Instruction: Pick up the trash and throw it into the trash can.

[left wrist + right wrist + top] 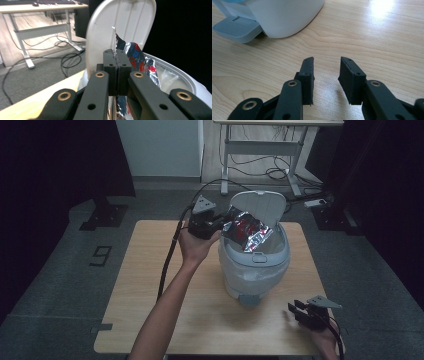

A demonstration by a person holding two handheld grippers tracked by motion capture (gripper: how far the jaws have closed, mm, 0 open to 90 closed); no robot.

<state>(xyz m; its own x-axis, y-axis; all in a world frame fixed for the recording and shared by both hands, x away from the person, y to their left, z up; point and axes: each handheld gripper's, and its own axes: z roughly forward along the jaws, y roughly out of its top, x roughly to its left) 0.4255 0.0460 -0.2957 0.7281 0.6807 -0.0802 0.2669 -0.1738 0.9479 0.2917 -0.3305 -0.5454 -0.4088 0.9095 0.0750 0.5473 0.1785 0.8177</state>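
Observation:
A white pedal bin (255, 270) stands on the wooden table (150, 320) with its lid (260, 206) raised. My left gripper (220, 223) is shut on a shiny silver and red foil wrapper (247, 231), holding it above the bin's open mouth. In the left gripper view the jaws (116, 61) pinch the wrapper's edge, and the wrapper (140, 61) hangs in front of the lid (100, 37). My right gripper (296, 311) rests open near the table's front right corner. In the right gripper view its jaws (326, 66) have nothing between them, and the bin's grey pedal (235, 28) lies ahead.
The bin holds a white liner (265, 251). Beyond the table a white desk frame (260, 150) stands with cables (275, 170) and a power strip (315, 202) on the floor. A dark stand base (102, 215) sits at back left.

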